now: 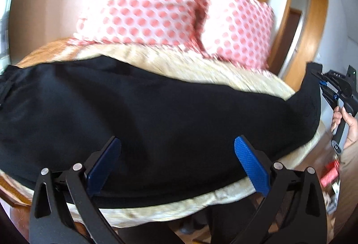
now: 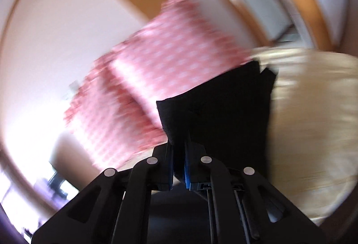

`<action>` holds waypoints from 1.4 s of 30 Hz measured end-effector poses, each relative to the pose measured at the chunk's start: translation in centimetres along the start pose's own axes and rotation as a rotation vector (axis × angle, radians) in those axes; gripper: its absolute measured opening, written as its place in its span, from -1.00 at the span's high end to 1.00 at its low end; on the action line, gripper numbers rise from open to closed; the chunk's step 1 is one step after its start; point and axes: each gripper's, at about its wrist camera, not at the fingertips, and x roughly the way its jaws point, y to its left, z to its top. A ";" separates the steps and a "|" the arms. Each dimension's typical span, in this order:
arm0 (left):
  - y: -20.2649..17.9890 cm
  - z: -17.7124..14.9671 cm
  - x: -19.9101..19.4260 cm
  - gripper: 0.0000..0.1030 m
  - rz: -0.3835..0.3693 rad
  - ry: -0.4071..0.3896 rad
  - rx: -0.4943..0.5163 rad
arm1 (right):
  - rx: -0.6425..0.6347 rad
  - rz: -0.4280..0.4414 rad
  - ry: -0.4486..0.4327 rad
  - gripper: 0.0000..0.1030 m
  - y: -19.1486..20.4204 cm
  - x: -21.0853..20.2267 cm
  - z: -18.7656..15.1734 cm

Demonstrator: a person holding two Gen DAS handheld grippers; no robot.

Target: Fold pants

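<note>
Black pants lie stretched across a cream blanket on a bed. My left gripper is open, its blue pads spread wide just above the pants' near edge, holding nothing. My right gripper shows at the far right of the left wrist view, at the pants' right end, with a hand on its handle. In the right wrist view my right gripper is shut on a lifted end of the pants. That view is blurred by motion.
Pink polka-dot pillows lie behind the pants at the head of the bed, and show blurred in the right wrist view. A wooden door frame stands at the right. The wooden bed edge is at lower left.
</note>
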 end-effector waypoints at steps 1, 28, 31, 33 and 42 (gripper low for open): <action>0.4 0.2 -0.4 -0.96 0.020 -0.016 -0.007 | -0.017 0.039 0.027 0.85 1.5 1.3 -0.7; 9.9 -0.5 -4.0 -0.96 0.290 -0.070 -0.241 | -0.442 0.371 0.622 0.85 16.2 10.5 -23.6; 10.2 -0.6 -4.1 -0.96 0.304 -0.072 -0.245 | -0.590 0.333 0.652 0.81 17.1 10.4 -25.6; 10.2 -0.5 -4.2 -0.96 0.307 -0.076 -0.245 | -0.674 0.309 0.668 0.70 17.4 10.3 -26.6; 11.4 0.3 -6.8 -0.96 0.384 -0.157 -0.231 | -0.633 0.298 0.517 0.13 19.0 10.3 -23.2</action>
